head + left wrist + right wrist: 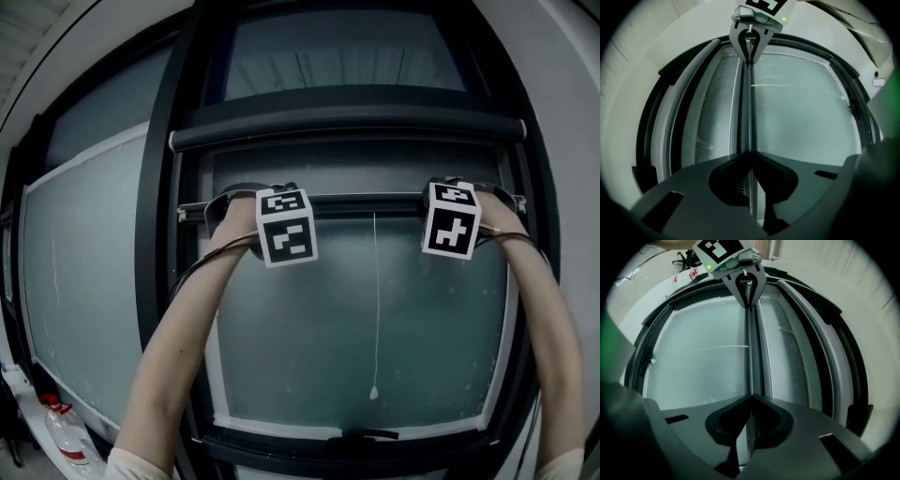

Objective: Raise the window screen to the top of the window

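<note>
The window screen's dark bottom bar (pixel 366 202) runs level across the window, a short way below the roller housing (pixel 347 127). A strip of screen mesh (pixel 356 169) shows between them. My left gripper (pixel 281 195) is shut on the bar's left part and my right gripper (pixel 448 187) on its right part. In the left gripper view the bar (pixel 746 108) runs from my shut left gripper (pixel 749 157) up to the right gripper (pixel 751 40). In the right gripper view the bar (pixel 751 348) leaves my right gripper (pixel 750 399) and reaches the left gripper (pixel 746 284).
A thin white pull cord (pixel 375 309) hangs from the bar and ends in a bead (pixel 373 394) above the sill. Frosted glass (pixel 309 347) fills the frame below the bar. A dark window frame post (pixel 159 216) stands at the left. A plastic bottle (pixel 66 436) sits low left.
</note>
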A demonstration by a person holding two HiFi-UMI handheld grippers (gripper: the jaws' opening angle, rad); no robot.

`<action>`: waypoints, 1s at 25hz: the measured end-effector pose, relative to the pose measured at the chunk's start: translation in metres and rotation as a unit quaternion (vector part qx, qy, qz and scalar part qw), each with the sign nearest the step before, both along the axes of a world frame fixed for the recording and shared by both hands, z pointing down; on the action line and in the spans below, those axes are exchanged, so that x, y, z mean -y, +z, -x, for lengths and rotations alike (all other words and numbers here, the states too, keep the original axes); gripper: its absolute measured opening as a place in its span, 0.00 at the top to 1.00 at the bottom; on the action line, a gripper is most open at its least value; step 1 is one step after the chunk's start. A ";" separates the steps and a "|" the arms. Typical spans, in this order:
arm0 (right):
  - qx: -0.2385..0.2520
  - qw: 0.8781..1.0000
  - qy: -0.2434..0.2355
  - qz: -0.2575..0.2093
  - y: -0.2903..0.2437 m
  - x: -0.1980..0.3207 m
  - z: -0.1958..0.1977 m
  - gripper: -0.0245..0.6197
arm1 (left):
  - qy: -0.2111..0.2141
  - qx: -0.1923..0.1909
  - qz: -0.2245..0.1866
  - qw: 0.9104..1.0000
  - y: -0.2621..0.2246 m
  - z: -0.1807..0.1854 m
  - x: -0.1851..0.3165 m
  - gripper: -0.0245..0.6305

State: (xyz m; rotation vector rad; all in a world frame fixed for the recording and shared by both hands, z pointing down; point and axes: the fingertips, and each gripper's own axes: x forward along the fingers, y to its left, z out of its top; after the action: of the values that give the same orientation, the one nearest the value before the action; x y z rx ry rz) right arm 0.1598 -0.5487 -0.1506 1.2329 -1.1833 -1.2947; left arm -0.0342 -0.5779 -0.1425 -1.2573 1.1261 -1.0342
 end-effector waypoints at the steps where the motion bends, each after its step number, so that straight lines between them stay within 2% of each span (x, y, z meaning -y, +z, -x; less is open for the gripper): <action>1: -0.001 1.000 0.001 -0.007 -0.010 0.000 0.000 0.94 | 0.000 0.001 -0.005 1.000 -0.010 0.000 0.000 0.93; 5: 0.002 0.999 0.006 -0.043 -0.055 -0.001 0.000 0.94 | -0.005 -0.007 -0.050 0.999 -0.056 0.000 -0.001 0.93; 11: -0.001 0.996 0.017 -0.085 -0.098 0.000 0.001 0.94 | -0.060 0.008 -0.093 0.994 -0.099 0.000 0.001 0.93; 19: 0.006 0.990 0.027 -0.138 -0.132 0.000 0.002 0.94 | -0.063 0.001 -0.168 0.984 -0.134 0.001 0.001 0.93; 21: -0.003 0.989 0.043 -0.142 -0.136 0.000 0.001 0.94 | -0.066 0.000 -0.170 0.983 -0.139 0.001 0.002 0.93; 25: 0.000 0.990 0.057 -0.131 -0.140 0.001 0.002 0.94 | -0.079 0.004 -0.144 0.986 -0.142 0.002 0.003 0.93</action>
State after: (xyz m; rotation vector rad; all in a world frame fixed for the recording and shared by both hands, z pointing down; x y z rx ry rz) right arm 0.1578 -0.5500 -0.2910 1.4677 -0.9486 -1.3965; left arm -0.0358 -0.5804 -0.2841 -0.9453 1.3335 -0.9517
